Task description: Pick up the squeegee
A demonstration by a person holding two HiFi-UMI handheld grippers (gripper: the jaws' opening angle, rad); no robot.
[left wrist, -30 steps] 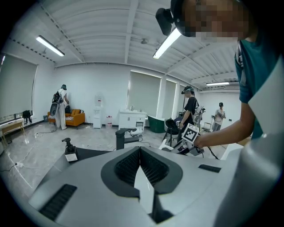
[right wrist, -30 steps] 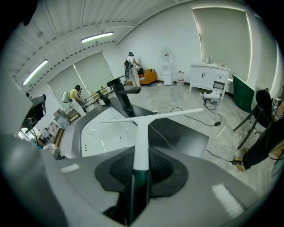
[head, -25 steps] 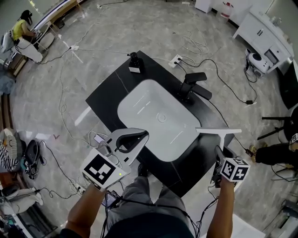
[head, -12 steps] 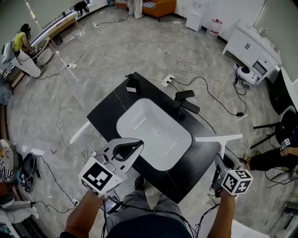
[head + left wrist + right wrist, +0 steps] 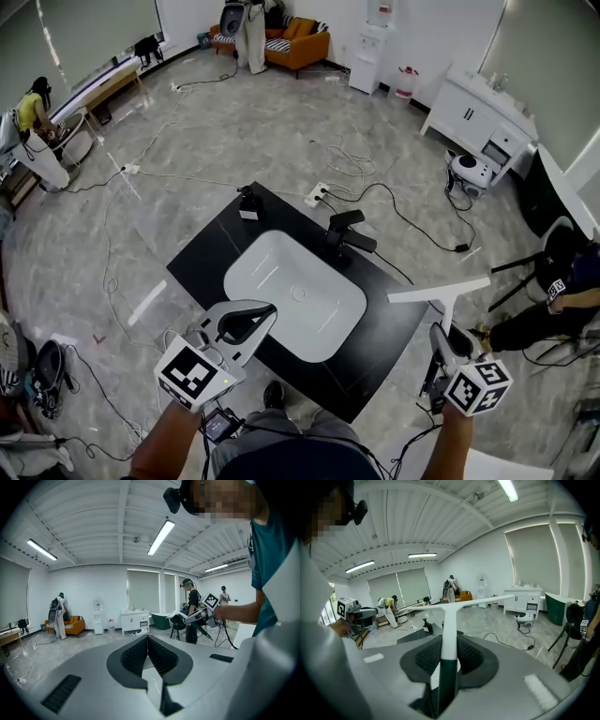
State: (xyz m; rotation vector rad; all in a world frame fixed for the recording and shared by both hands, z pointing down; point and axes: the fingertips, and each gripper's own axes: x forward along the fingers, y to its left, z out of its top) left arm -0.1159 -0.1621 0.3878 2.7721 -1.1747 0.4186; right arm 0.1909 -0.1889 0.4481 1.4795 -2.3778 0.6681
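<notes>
The squeegee (image 5: 439, 292) is white and T-shaped, its blade held level in the air beyond the black counter's right corner. In the right gripper view its handle (image 5: 449, 620) turns dark green where it runs down between the pads. My right gripper (image 5: 442, 339) (image 5: 449, 657) is shut on that handle, low at the right of the head view. Over the counter's near edge, beside the sink, my left gripper (image 5: 251, 317) (image 5: 147, 641) is shut with its ribbed pads meeting and nothing between them.
A black counter (image 5: 208, 248) holds a white sink (image 5: 272, 272), a black faucet (image 5: 345, 232) and a small black object (image 5: 247, 204) at its far corner. Cables trail over the grey floor. A white cabinet (image 5: 478, 117) stands far right; a person (image 5: 562, 300) sits at the right.
Both grippers have risen, the right one more, and the squeegee went up with it. The counter now looks smaller and farther below, and more of the room shows.
</notes>
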